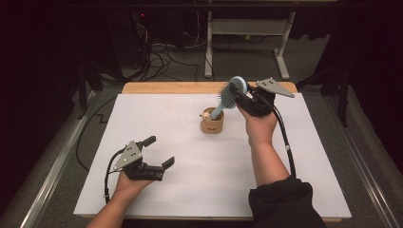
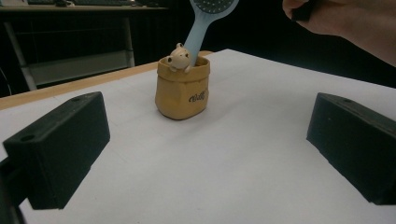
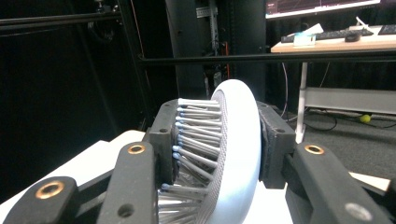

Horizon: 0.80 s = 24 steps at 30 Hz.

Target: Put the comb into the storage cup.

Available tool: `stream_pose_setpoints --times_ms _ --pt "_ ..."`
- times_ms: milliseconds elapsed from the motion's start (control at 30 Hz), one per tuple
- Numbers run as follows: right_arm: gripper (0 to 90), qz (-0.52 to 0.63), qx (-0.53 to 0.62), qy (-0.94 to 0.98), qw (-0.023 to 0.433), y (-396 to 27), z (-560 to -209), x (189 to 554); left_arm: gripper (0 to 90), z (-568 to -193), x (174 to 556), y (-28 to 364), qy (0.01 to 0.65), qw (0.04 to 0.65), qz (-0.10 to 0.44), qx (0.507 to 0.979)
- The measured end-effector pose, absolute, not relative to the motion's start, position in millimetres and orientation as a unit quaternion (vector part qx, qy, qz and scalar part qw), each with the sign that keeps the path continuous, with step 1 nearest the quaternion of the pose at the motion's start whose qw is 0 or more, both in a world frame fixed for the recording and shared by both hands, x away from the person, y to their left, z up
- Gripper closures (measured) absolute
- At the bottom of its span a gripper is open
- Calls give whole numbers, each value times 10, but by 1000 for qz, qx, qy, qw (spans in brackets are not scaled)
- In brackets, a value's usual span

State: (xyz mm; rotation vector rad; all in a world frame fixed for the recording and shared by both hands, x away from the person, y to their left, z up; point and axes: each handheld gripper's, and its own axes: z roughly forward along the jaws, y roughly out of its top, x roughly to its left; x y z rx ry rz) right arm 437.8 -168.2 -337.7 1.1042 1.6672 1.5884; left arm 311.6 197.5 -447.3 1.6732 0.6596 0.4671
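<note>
Hairbrush [image 1: 229, 97] is the star here: pale blue, leaning steeply, its handle already dipping into the little tan holder [image 1: 212, 122] with the bear figure [image 2: 179, 58] perched on its rim, standing near the middle of the white worktop [image 1: 190, 190]. The right tool [image 1: 244, 100] has its jaws clamped on the brush head, one pad against the bristles and one against the smooth back, as the right gripper view shows up close [image 3: 219, 154]. The left tool [image 1: 159, 153] rests low on the worktop, well apart from the holder, jaws spread wide with nothing between them. Judging from the tilt, the step in hand is seating the brush in the holder. To do it well, the person should lower slowly along the handle's own line, so the tip slides down inside rather than levering against the rim and tipping the light holder, and let go only once the handle rests on the bottom.
</note>
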Motion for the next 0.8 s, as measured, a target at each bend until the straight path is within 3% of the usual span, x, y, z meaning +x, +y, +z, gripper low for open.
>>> stream_pose_setpoints --times_ms 800 --pt "590 590 416 634 276 -1542 -3521 4452 0 -4475 3119 1979 284 601 199 720"
